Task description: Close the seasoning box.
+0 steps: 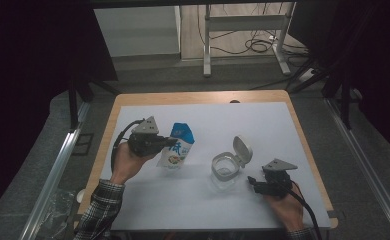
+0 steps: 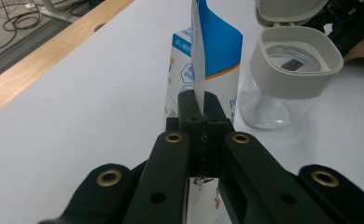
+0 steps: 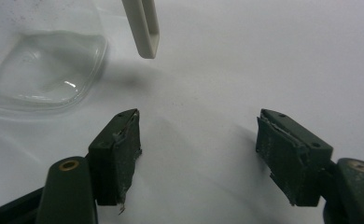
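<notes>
Item one: blue-and-white pouch, printed with lettering and a small picture near its foot. It stands upright on the left half of the tabletop, about midway between the far and near edges. In the left gripper view its thin top seam runs edge-on between the black jaws.

Item two: left tongs, held in the person's left hand, clenched on the pouch at its upper side seam. A grey three-cornered plate sits on top, and a black cable loops off toward the left edge.

Item three: clear jar with a pale rim, right of the pouch and apart from it, toward the near right part of the tabletop. Its hinged lid stands flipped open on the far right side of the rim. The inside looks empty.

Item four: right tongs, held in the right hand near the near right corner, released, jaws spread with nothing between them. They sit just beside the jar, not touching it.

Item five: white sheet covering the tabletop, wooden border showing at the far and left edges.
</notes>
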Tool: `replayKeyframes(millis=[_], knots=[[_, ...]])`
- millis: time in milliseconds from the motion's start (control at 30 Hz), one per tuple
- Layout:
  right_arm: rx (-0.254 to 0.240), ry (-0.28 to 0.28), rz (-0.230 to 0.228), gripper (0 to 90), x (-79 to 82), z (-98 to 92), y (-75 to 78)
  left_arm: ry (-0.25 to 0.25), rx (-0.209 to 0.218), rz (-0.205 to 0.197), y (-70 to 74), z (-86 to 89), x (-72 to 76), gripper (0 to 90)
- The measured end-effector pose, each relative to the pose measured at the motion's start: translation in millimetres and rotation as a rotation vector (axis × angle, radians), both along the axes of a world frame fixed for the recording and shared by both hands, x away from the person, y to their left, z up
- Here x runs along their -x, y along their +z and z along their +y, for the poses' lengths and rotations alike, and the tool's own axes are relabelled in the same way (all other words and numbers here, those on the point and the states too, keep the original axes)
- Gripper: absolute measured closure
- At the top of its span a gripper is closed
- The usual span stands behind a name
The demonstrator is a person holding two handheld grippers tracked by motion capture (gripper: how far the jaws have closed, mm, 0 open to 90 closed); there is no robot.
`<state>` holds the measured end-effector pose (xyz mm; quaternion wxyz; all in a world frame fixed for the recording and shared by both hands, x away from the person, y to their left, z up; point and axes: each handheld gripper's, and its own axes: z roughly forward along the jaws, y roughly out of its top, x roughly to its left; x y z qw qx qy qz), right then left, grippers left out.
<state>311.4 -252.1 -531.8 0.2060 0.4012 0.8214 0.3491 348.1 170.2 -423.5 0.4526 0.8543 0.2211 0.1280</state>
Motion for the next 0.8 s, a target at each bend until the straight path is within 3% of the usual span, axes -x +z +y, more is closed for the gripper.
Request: replayKeyframes(millis=[433,800], knots=[[0.004,-0.008,-0.001,28.5,-0.4,0.2,0.3,-0.022,-0.005,-0.001,3.7,-6.6,17.0,90.0],[0.009,0.006,-0.010,27.6,1.1,-0.3,2.5,-0.045,0.013,0.029,2.4,-16.9,30.0,90.0]])
